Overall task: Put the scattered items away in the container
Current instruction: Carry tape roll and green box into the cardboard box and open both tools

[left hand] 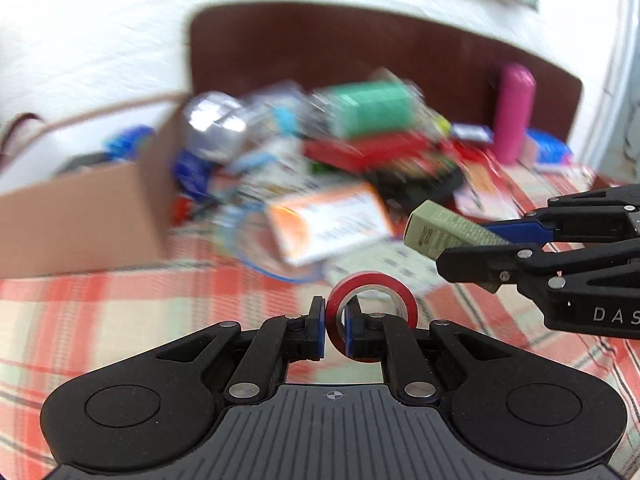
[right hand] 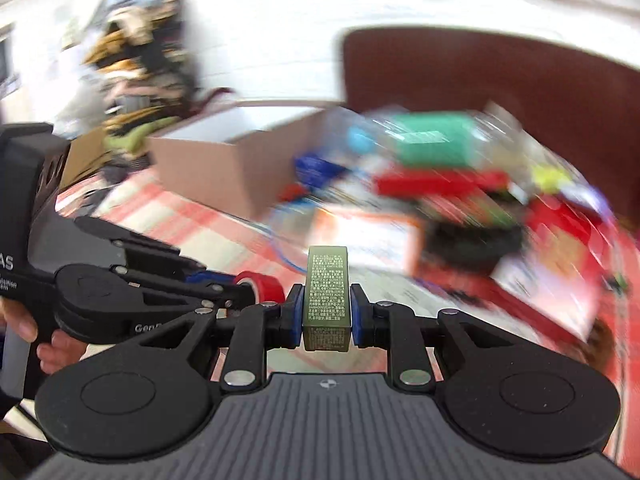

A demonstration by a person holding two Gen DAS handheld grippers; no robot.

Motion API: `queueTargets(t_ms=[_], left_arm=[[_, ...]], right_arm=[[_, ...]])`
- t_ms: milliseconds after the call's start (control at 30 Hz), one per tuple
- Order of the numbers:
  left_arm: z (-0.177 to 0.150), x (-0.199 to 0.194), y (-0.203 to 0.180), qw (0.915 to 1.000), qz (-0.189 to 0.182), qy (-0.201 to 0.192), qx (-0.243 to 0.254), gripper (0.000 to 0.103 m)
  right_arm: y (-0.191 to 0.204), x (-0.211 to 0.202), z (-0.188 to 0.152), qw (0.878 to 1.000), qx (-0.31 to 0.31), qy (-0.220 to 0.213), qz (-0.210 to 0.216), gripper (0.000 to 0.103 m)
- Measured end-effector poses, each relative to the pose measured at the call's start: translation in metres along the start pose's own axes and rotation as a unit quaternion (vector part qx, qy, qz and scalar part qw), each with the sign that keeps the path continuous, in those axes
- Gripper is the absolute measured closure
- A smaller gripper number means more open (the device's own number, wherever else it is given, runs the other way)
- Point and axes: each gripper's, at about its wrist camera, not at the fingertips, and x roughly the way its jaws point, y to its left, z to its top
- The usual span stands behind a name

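My left gripper (left hand: 334,322) is shut on a red tape roll (left hand: 374,280), pinching its wall and holding it above the plaid cloth. It also shows in the right wrist view (right hand: 266,284). My right gripper (right hand: 325,312) is shut on a small olive green box (right hand: 326,292) with fine print, held upright. In the left wrist view the right gripper (left hand: 492,240) holds that box (left hand: 444,230) at the right. An open cardboard box (left hand: 80,216) stands at the left, and it also shows in the right wrist view (right hand: 216,168). A blurred pile of scattered items (left hand: 360,148) lies beyond.
A pink bottle (left hand: 514,112) stands at the back right by a brown headboard (left hand: 320,44). An orange and white packet (left hand: 332,220) lies in front of the pile. A red plaid cloth (left hand: 120,320) covers the surface. A heap of clothes (right hand: 136,60) sits far left.
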Motion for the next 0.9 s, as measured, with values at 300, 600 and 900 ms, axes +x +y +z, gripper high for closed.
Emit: queueTargets(t_ms=[300, 600, 900], left_arm=[[0.055, -0.041, 0.074, 0.9953, 0.072, -0.061, -0.022, 0.099], [0.129, -0.037, 0.159, 0.9852, 0.139, -0.072, -0.071, 0.099], [0.137, 0.035, 0.238, 0.9732, 0.16, -0.018, -0.164, 0.099]], right_arm=[[0.062, 0.036, 0.105, 0.994, -0.094, -0.005, 0.064, 0.077], [0.086, 0.105, 0.197, 0.989, -0.141, 0.011, 0.049, 0.077], [0.087, 0.199, 0.232, 0.988, -0.142, 0.034, 0.044, 0.077]])
